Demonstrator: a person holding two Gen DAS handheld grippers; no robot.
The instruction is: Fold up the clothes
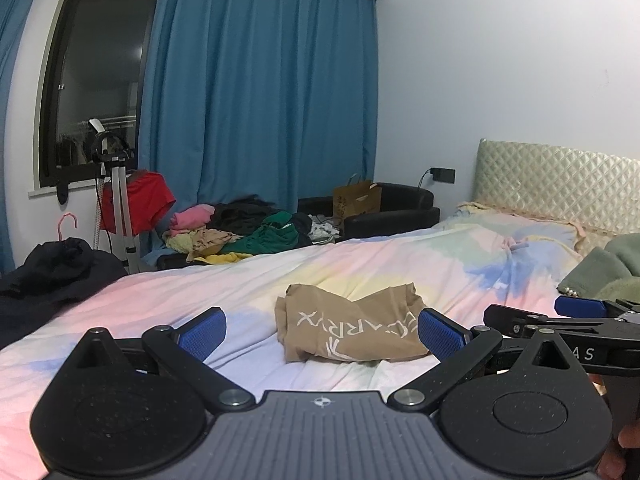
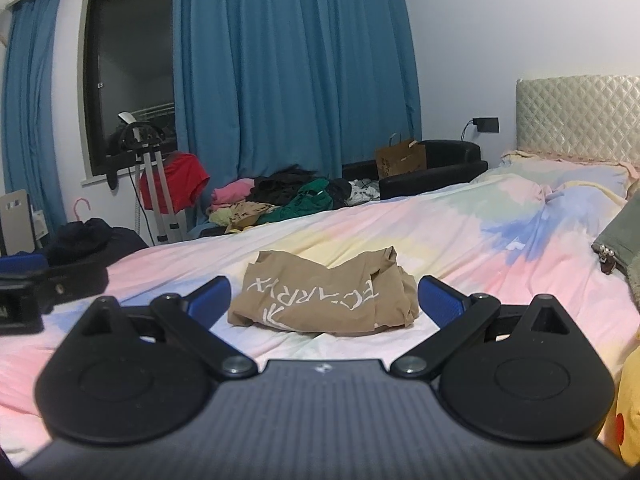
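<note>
A tan shirt with white lettering lies folded into a loose bundle on the pastel bed; it also shows in the right wrist view. My left gripper is open and empty, hovering just short of the shirt, its blue pads either side of it. My right gripper is open and empty too, close in front of the shirt. The right gripper shows at the right edge of the left wrist view; the left one shows at the left edge of the right wrist view.
A pile of mixed clothes lies beyond the bed's far side. A dark garment lies at the left. A green blanket lies at the right near the quilted headboard. A tripod with a red garment stands by the window.
</note>
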